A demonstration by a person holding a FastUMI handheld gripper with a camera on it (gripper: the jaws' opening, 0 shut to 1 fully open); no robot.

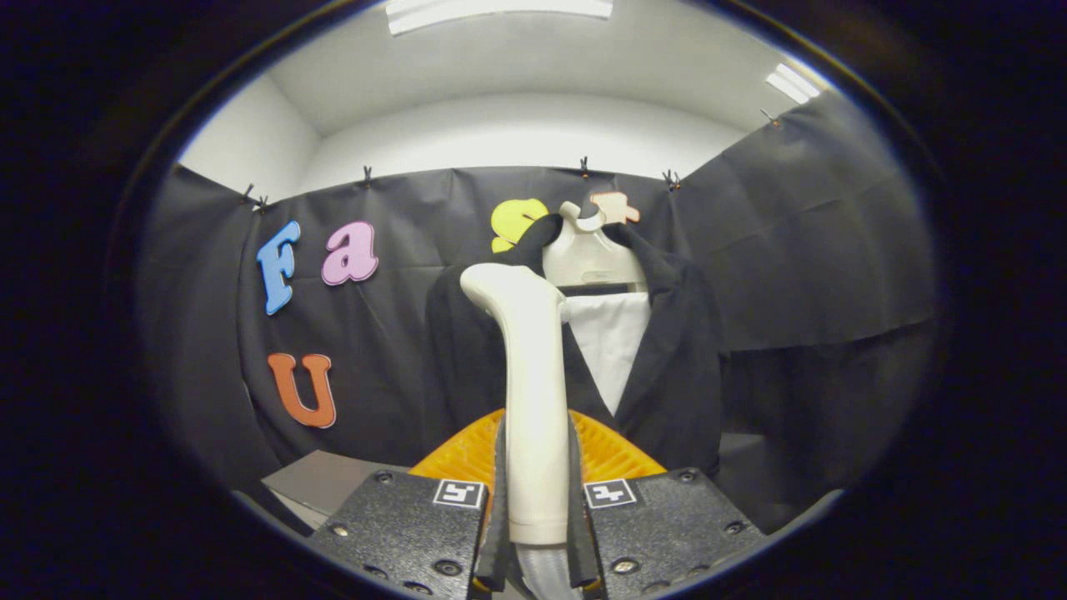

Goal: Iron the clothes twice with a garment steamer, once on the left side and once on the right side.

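The fingers [536, 508] are clenched on the handle of the garment steamer [533, 392], one finger pressing on each side of its lower part. The steamer stands upright between them. Its long axis runs straight up from the fingers, and at the top it bends, so that the head points toward the jacket and a little to the left.

The dark jacket [667, 367] hangs on a pale hanger [592, 254] just beyond the steamer, with a white shirt front [613, 350] showing between its lapels. The steamer head is in front of the jacket's left shoulder, as seen from the gripper, near the collar. I cannot tell if it touches the cloth.

As I judge it, the step in hand is the pass on the left side, and the head is at the top of this side. The next move calls for drawing the head down along the left panel, keeping it upright and close to the cloth, and after that doing the same on the right side of the white shirt front. A grey table [321, 483] lies low, left of the jacket.
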